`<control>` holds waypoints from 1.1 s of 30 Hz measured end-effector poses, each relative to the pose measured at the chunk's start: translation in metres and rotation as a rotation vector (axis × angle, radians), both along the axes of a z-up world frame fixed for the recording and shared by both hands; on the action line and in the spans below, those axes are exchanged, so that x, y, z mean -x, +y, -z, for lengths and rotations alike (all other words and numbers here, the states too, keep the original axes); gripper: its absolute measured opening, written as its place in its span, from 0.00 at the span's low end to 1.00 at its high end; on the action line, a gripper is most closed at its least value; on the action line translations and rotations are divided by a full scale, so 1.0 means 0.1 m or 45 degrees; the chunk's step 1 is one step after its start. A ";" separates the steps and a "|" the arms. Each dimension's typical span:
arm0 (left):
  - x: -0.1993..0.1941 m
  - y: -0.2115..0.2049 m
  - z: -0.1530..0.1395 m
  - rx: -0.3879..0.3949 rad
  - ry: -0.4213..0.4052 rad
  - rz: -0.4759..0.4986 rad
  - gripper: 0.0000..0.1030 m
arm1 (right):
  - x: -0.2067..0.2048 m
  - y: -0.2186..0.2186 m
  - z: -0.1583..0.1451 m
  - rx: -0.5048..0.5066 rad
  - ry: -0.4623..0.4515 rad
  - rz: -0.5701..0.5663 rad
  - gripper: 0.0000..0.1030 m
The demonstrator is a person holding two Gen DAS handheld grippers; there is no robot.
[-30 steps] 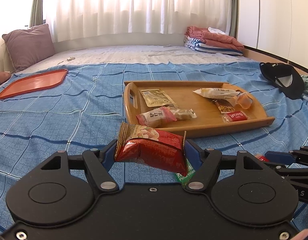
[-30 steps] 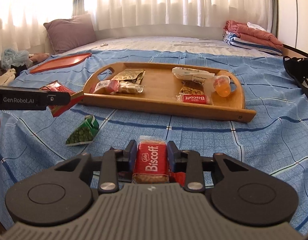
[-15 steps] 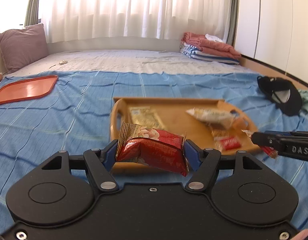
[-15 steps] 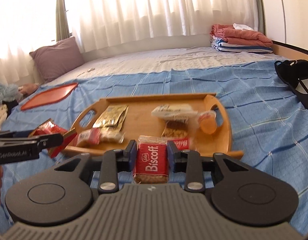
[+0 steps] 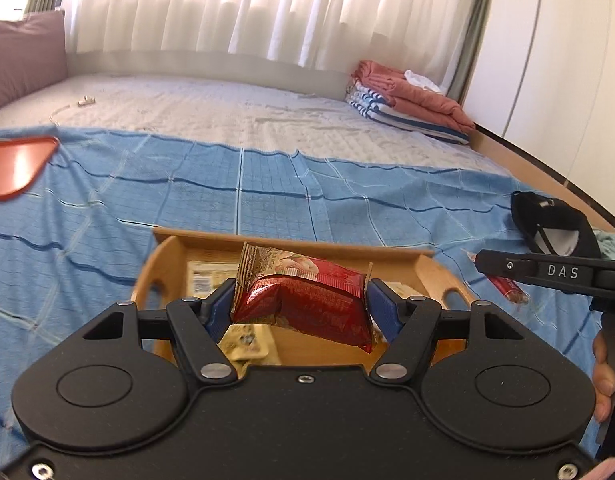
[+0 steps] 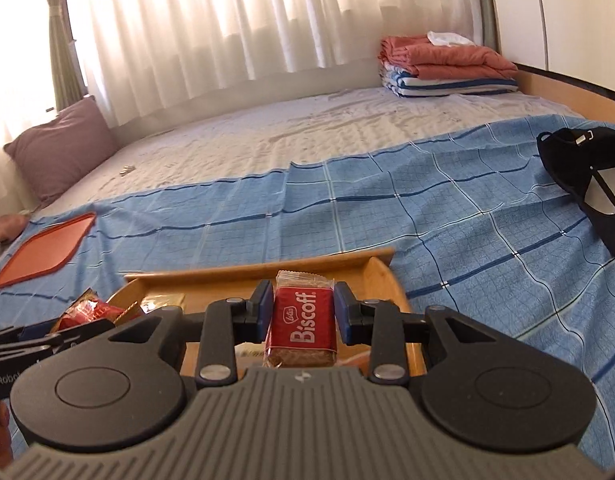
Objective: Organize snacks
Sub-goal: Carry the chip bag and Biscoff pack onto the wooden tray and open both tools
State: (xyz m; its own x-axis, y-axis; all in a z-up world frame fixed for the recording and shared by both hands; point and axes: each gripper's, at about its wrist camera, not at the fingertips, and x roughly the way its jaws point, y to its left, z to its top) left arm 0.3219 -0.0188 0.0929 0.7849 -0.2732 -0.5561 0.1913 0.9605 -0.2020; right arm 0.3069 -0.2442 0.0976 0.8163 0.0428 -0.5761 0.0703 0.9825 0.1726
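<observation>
Item: snack sorting, part done.
- Wooden tray (image 5: 435,280) on the blue bedspread (image 5: 267,196): several packets already lie inside, mostly hidden behind my claws.
- Left claw (image 5: 299,304): closed on a red snack bag (image 5: 307,300), held above the tray's near left part, not yet set down.
- Right claw (image 6: 303,316): closed on a Biscoff packet (image 6: 301,326), held above the tray's near right part.
- Remaining, as I judge it: lower and release both. Whether other loose snacks lie outside the tray, I cannot tell.
</observation>
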 end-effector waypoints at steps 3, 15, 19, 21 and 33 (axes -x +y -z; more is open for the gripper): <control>-0.26 -0.05 0.17 0.017 0.048 -0.022 0.65 | -0.21 -0.07 0.10 -0.034 0.020 0.027 0.37; -0.88 -0.19 0.72 -0.048 0.107 -0.027 0.65 | -0.79 -0.19 0.66 -0.021 0.128 0.056 0.37; -1.07 -0.22 0.80 -0.036 0.109 -0.050 0.65 | -0.91 -0.22 0.75 -0.002 0.136 0.057 0.37; -1.15 -0.24 0.83 -0.031 0.122 -0.064 0.65 | -0.95 -0.24 0.79 -0.017 0.138 0.065 0.37; -1.27 -0.25 0.89 -0.019 0.123 -0.080 0.66 | -1.02 -0.18 0.99 0.038 0.160 0.033 0.37</control>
State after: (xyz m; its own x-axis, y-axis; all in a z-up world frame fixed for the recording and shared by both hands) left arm 0.4490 -0.0440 0.0042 0.7429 -0.2161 -0.6336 0.1106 0.9731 -0.2022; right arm 0.4090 -0.2626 -0.0015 0.7382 0.0039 -0.6746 0.1147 0.9847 0.1313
